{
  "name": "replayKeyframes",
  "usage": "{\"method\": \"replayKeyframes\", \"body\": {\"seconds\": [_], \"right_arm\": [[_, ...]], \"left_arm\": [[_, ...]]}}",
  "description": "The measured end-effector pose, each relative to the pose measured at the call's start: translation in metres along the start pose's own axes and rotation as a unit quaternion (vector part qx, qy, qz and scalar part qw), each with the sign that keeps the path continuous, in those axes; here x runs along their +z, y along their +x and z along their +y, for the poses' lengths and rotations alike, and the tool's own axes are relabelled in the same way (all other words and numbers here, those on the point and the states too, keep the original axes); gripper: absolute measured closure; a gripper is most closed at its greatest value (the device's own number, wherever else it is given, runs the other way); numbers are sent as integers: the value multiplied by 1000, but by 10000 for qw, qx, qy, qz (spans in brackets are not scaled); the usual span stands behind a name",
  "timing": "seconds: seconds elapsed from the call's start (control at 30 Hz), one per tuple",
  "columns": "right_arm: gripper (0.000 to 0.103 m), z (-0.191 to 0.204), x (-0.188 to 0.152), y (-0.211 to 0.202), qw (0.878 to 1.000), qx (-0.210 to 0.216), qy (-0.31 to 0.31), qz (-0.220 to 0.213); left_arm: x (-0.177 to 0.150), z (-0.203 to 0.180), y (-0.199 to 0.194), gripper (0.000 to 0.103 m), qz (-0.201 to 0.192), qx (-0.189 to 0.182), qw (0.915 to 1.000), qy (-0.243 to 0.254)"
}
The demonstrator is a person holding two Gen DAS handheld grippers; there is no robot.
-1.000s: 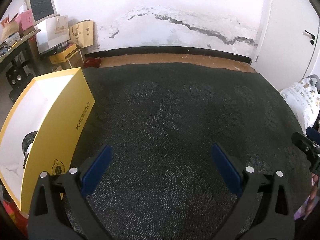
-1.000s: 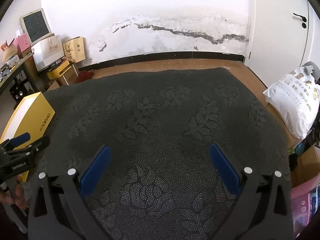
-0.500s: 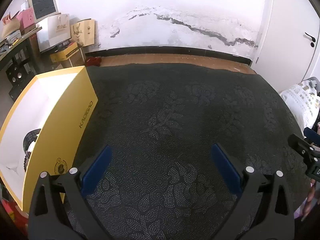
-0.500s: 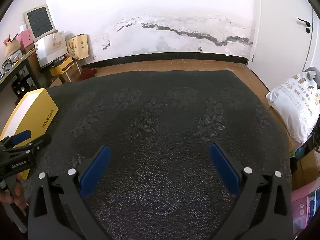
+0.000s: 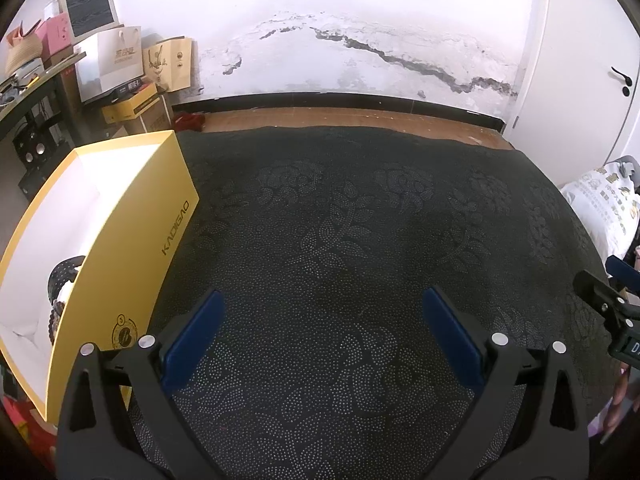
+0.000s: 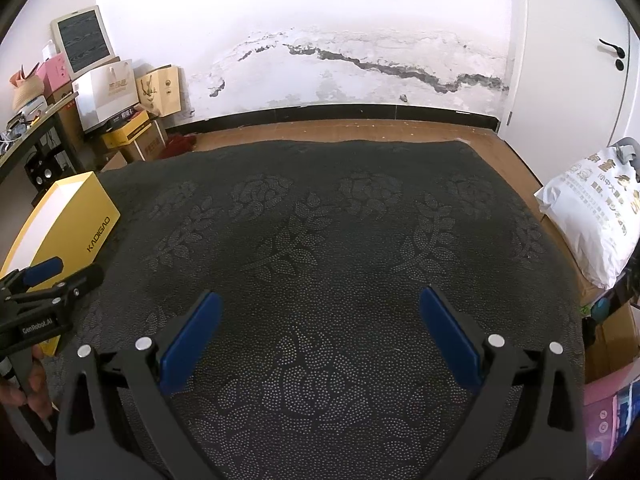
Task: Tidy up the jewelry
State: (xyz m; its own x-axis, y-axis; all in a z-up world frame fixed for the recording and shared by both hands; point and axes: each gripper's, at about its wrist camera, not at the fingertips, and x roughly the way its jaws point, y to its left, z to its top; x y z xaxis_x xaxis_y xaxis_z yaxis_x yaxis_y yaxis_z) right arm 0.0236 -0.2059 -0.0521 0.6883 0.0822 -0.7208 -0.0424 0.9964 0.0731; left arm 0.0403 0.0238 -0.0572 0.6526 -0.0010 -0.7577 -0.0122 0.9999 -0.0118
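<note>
An open yellow box [image 5: 132, 248] with a white inside stands at the left edge of the dark patterned cloth [image 5: 340, 240]. Dark beaded jewelry [image 5: 64, 284] lies inside it, partly hidden by the box wall. My left gripper [image 5: 320, 320] is open and empty, just right of the box. My right gripper [image 6: 320, 320] is open and empty over the cloth's middle. The box also shows in the right wrist view [image 6: 72, 228], with the left gripper [image 6: 56, 276] in front of it. The right gripper's tip shows in the left wrist view [image 5: 612, 292].
A white sack [image 6: 592, 216] lies off the cloth's right edge. Boxes and paper bags [image 6: 120, 96] are stacked at the back left by a dark shelf [image 5: 28, 120]. A wood floor strip [image 6: 340, 136] and a white wall lie beyond the cloth.
Both views have shifted slightly: the yellow box sits a little further right and closer in the left wrist view. Both grippers stay open and empty.
</note>
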Motion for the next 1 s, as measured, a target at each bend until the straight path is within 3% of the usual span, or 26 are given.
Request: {"method": "replayKeyframes", "body": {"seconds": [1.0], "right_arm": [[7, 0, -1, 1, 10000, 10, -47, -4]], "left_arm": [[-2, 0, 1, 6, 23, 6, 10000, 39]]}}
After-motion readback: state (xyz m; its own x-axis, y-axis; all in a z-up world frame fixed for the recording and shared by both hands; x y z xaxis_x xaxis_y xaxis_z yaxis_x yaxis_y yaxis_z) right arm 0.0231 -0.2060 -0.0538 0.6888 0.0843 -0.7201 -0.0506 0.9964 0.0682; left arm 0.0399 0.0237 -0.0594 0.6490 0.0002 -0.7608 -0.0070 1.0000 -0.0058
